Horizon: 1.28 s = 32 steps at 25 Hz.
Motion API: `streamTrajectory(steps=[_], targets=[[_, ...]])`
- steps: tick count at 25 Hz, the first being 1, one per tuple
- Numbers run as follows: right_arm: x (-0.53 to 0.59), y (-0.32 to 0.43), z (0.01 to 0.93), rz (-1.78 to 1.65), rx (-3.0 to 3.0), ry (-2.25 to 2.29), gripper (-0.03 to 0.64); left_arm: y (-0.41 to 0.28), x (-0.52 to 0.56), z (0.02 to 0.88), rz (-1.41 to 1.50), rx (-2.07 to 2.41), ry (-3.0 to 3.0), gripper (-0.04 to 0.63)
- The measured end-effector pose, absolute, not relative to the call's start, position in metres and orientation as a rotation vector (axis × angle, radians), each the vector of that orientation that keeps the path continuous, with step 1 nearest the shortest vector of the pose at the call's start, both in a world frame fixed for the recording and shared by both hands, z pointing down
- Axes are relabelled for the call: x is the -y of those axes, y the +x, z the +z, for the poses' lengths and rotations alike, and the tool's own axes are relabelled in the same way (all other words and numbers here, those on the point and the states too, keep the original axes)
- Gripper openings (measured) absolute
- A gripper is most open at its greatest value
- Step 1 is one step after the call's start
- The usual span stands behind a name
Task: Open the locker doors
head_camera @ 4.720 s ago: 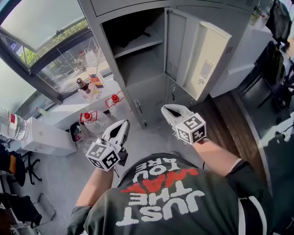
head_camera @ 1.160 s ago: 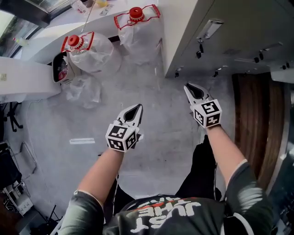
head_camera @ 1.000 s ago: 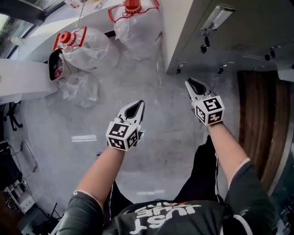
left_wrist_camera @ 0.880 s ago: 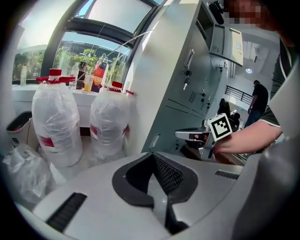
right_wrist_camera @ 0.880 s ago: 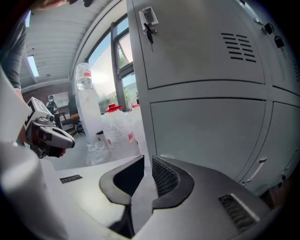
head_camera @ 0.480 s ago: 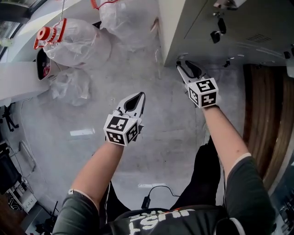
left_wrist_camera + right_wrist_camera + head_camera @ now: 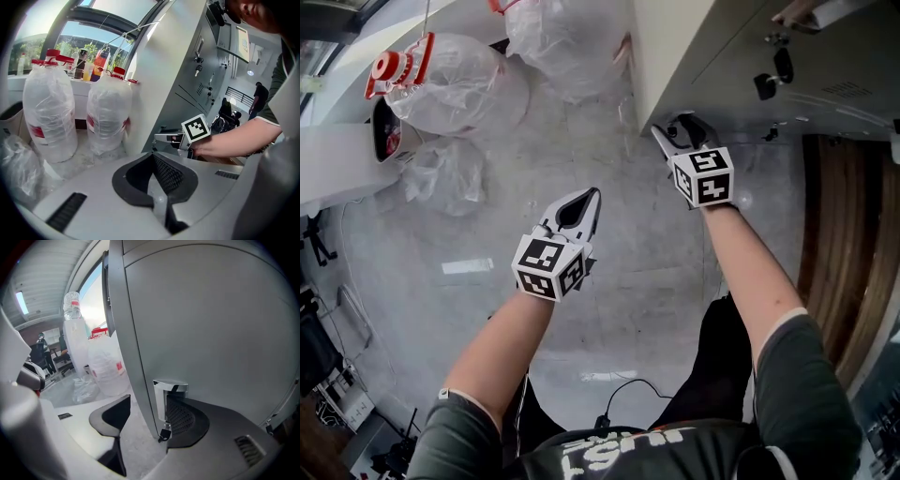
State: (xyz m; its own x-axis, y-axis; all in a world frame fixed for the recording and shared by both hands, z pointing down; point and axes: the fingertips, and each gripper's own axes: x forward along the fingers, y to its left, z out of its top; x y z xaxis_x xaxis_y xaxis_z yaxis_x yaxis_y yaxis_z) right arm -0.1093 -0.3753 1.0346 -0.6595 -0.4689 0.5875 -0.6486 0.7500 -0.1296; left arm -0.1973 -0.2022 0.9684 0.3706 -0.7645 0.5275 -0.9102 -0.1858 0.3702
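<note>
The grey locker (image 7: 741, 42) fills the top right of the head view, with keys (image 7: 773, 70) hanging from its lower doors. My right gripper (image 7: 675, 127) is at the left edge of a low door (image 7: 211, 333). Its jaws have just been opening and now stand open. The door's edge and the chrome handle (image 7: 171, 389) lie between them, and a small key (image 7: 164, 433) hangs below the handle. My left gripper (image 7: 589, 199) hovers over the floor, left of the locker, shut on nothing (image 7: 152, 157).
Two large wrapped water bottles (image 7: 455, 89) (image 7: 567, 37) stand left of the locker, with a crumpled plastic bag (image 7: 441, 173) and a bin (image 7: 389, 131) beside them. A wooden floor strip (image 7: 844, 234) runs along the right. A cable (image 7: 614, 398) lies near the person's legs.
The right gripper has moved forward to the locker's lower door edge and its jaws have spread around the handle. The left gripper has sunk slightly and stayed shut.
</note>
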Motion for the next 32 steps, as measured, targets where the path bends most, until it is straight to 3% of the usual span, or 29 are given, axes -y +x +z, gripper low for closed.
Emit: streamTrajectory(steps=[23, 32], targets=[[0.344, -0.094, 1.032, 0.397, 2.439, 0.833, 0.241, -0.178, 0.19, 0.973, 0.307, 1.397, 2.008, -0.003], [0.332, -0.076, 1.033, 0.399, 2.414, 0.908, 0.179, -0.171, 0.186, 0.976, 0.315, 1.39, 2.006, -0.003]])
